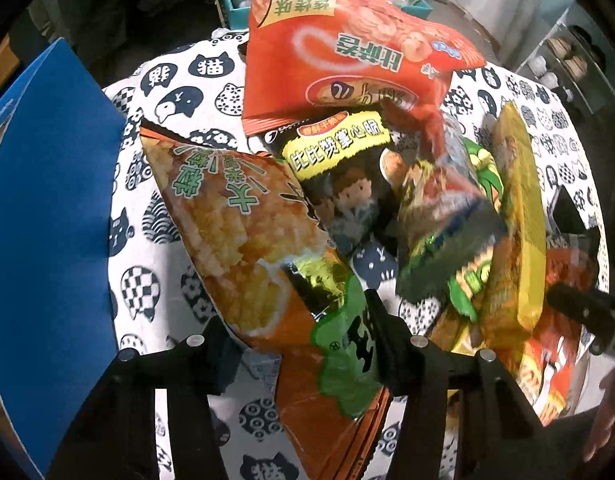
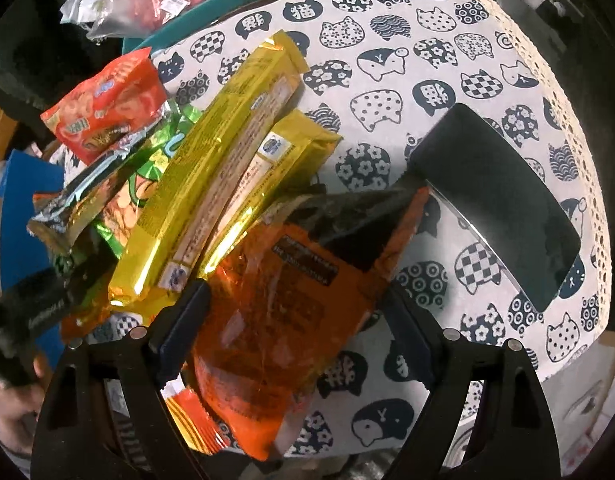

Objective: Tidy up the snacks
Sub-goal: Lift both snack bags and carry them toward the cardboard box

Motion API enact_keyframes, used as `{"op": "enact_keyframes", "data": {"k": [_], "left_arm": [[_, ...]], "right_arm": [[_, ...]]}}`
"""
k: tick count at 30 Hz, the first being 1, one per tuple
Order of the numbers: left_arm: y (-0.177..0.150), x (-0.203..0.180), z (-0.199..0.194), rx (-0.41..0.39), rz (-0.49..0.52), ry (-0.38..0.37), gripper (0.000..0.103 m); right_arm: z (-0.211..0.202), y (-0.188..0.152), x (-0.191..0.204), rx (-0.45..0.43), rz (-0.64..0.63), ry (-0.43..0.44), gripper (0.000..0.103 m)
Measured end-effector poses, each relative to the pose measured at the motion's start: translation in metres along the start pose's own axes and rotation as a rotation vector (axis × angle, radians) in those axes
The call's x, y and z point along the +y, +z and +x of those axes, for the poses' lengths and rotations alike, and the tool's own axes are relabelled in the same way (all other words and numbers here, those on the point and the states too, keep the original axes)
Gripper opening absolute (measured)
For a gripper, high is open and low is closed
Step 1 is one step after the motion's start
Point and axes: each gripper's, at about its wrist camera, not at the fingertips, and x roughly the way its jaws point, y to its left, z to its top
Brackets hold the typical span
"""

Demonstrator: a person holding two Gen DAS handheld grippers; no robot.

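Observation:
A pile of snack bags lies on a cat-print tablecloth [image 2: 427, 40]. In the left wrist view, my left gripper [image 1: 301, 328] points down with an orange rice-cracker bag [image 1: 243, 232] between its pads, which touch its lower end on both sides. Behind it lie a red shrimp-ring bag [image 1: 347, 60] and a dark bag with a yellow label [image 1: 339, 176]. My right gripper [image 2: 297, 312] stands wide, its pads against both edges of a crumpled orange foil bag [image 2: 283, 288]. Two gold packs [image 2: 227, 160] lean beside that bag.
A flat black slab [image 2: 499, 208] rests on the cloth to the right of the pile. A blue box [image 1: 47, 220] stands at the table's left edge. A teal bin [image 2: 211, 12] holding a clear plastic bag [image 2: 147, 0] sits behind the table.

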Motion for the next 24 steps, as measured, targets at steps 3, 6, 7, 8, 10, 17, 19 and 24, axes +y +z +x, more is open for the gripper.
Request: {"op": "enact_keyframes", "data": {"k": [3,6,7,8,10,17,19,24], "left_arm": [[-0.007,0.011,-0.002,0.006,-0.012,-0.016,0.056],[-0.014,0.017,-0.005,0.001,-0.016,-0.019,0.055],[-0.014,0.018,-0.007,-0.003,-0.015,-0.019,0.055],[-0.015,0.02,-0.009,-0.007,-0.012,-0.019,0.055],[-0.04,0.01,-0.036,-0.019,-0.006,-0.017,0.055],[-0.063,0.006,-0.073,-0.056,0.015,-0.011,0.055],[-0.065,0.007,-0.08,-0.07,0.021,-0.011,0.055],[-0.066,0.002,-0.096,-0.106,0.036,-0.025,0.055]], "right_arm": [[0.004,0.001,-0.001,0.028,0.025,0.026,0.086],[0.017,0.003,0.003,0.073,0.027,0.029,0.086],[0.02,0.002,0.004,0.086,0.02,0.022,0.085],[0.024,0.002,0.005,0.09,0.015,0.016,0.085],[0.029,0.001,0.01,0.089,-0.012,-0.006,0.085],[0.018,-0.001,0.028,0.019,-0.174,-0.147,0.064],[0.013,-0.001,0.031,-0.008,-0.206,-0.183,0.061],[-0.01,0.007,0.039,-0.115,-0.271,-0.268,0.057]]}}
